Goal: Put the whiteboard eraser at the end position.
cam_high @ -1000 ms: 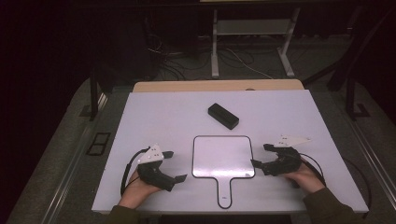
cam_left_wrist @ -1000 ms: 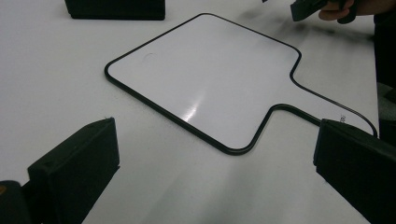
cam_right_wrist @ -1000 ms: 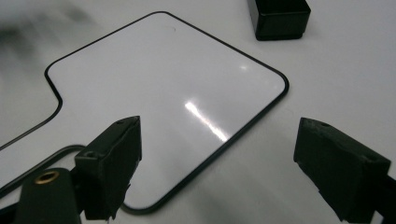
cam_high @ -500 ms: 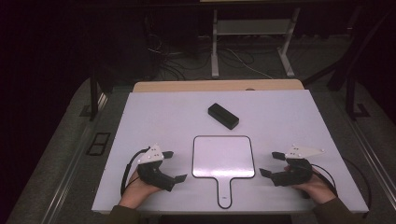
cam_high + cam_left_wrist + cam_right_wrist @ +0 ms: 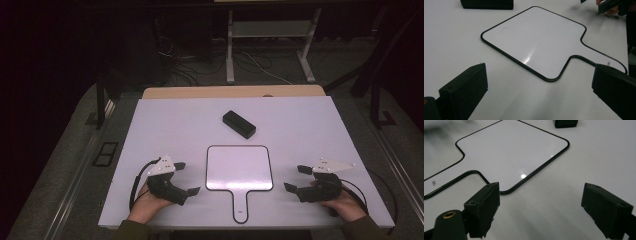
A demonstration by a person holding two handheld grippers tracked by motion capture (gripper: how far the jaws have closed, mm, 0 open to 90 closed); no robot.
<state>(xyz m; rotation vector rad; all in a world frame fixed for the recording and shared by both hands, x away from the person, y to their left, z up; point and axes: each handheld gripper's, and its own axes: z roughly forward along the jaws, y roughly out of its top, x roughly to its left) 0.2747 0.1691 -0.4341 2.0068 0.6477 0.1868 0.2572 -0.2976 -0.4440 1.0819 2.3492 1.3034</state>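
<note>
A white paddle-shaped board (image 5: pixel 239 167) with a black rim lies flat near the table's front edge, its handle toward the person. It also lies ahead of the jaws in the left gripper view as the board (image 5: pixel 534 37) and in the right gripper view as the board (image 5: pixel 509 150). A black rectangular block (image 5: pixel 239 124) rests beyond it. My left gripper (image 5: pixel 186 177) sits left of the board, open and holding nothing. My right gripper (image 5: pixel 297 178) sits right of the board, open and holding nothing. Both rest low over the white table (image 5: pixel 165 125).
The white tabletop has a wooden strip (image 5: pixel 230 92) along its far edge. Beyond it are metal stand legs (image 5: pixel 230 50) and cables on a dark floor. A black cable (image 5: pixel 136 180) loops from the left gripper.
The right gripper has drawn back toward the right front corner, away from the board. The left gripper has stayed put.
</note>
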